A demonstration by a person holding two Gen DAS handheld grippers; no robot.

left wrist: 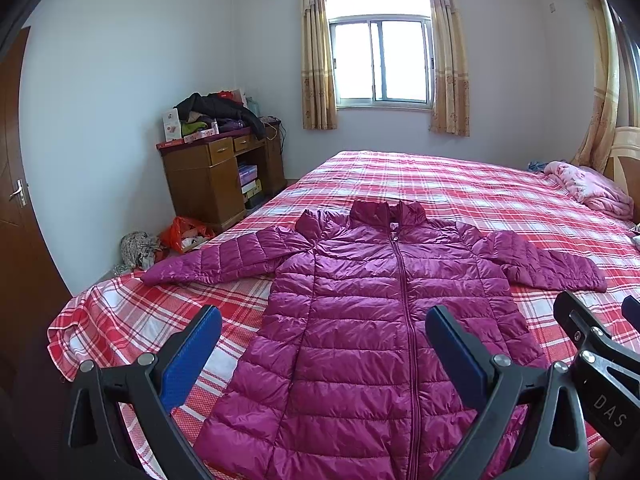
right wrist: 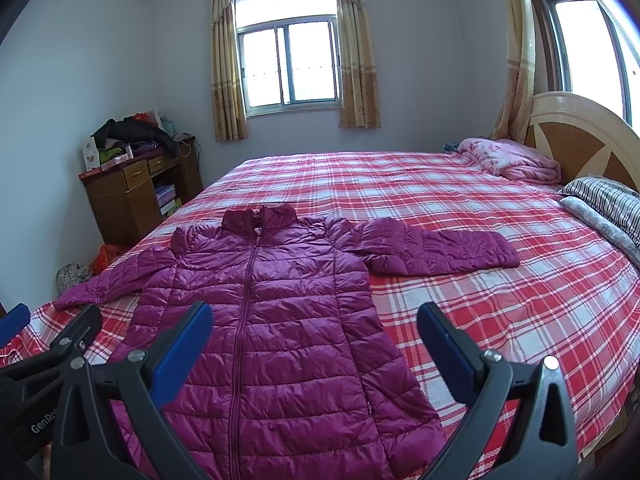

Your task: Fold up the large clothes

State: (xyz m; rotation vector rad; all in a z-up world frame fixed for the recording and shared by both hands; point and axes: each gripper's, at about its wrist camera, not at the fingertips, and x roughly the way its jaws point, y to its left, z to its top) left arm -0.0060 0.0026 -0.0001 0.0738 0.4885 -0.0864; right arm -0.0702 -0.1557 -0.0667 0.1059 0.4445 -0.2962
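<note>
A magenta quilted puffer jacket (left wrist: 360, 320) lies flat, front up and zipped, on the red plaid bed (left wrist: 460, 192), collar away from me, both sleeves spread out sideways. It also shows in the right wrist view (right wrist: 272, 320). My left gripper (left wrist: 324, 332) is open and empty, held above the jacket's lower body. My right gripper (right wrist: 316, 328) is open and empty, above the jacket's lower right side. The right gripper's arm shows at the right edge of the left wrist view (left wrist: 592, 344).
A wooden desk (left wrist: 216, 176) piled with clothes stands at the far left by the wall, bags (left wrist: 180, 236) on the floor beside it. A pink blanket (right wrist: 512, 160), pillows (right wrist: 608, 204) and the headboard (right wrist: 580, 136) are at the right. A door (left wrist: 16, 200) is at left.
</note>
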